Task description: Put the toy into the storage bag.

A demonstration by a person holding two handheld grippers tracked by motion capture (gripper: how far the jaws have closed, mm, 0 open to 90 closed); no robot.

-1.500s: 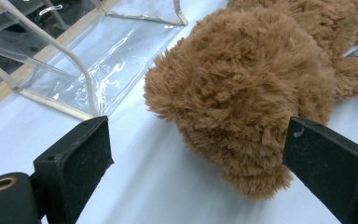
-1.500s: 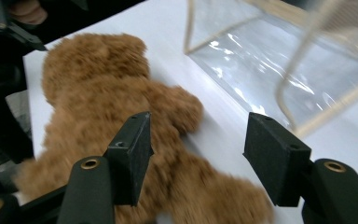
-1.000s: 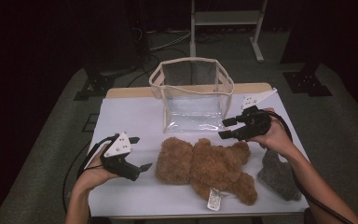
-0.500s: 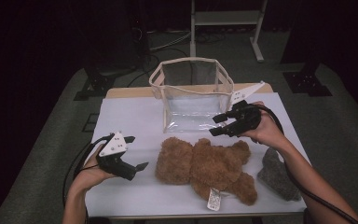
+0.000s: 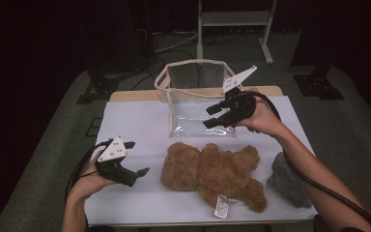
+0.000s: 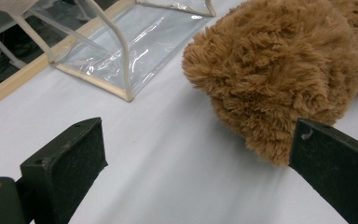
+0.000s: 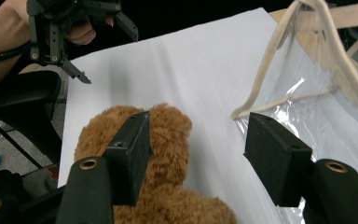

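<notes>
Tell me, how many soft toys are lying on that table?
2. A brown teddy bear lies in the middle of the white table, in front of the clear bag. A grey plush thing sits at the bear's right; what it is stays unclear.

Teddy bear [image 5: 207, 169]: shaggy brown plush, matt, with a white cloth tag. Bag [image 5: 193, 104], upper centre of the high view: clear glossy plastic with cream fabric trim. Table cover [image 5: 135, 125]: smooth matt white sheet; grey lump [image 5: 287, 181] at lower right looks fuzzy; gripper pads [image 6: 65, 163] matt black.
</notes>
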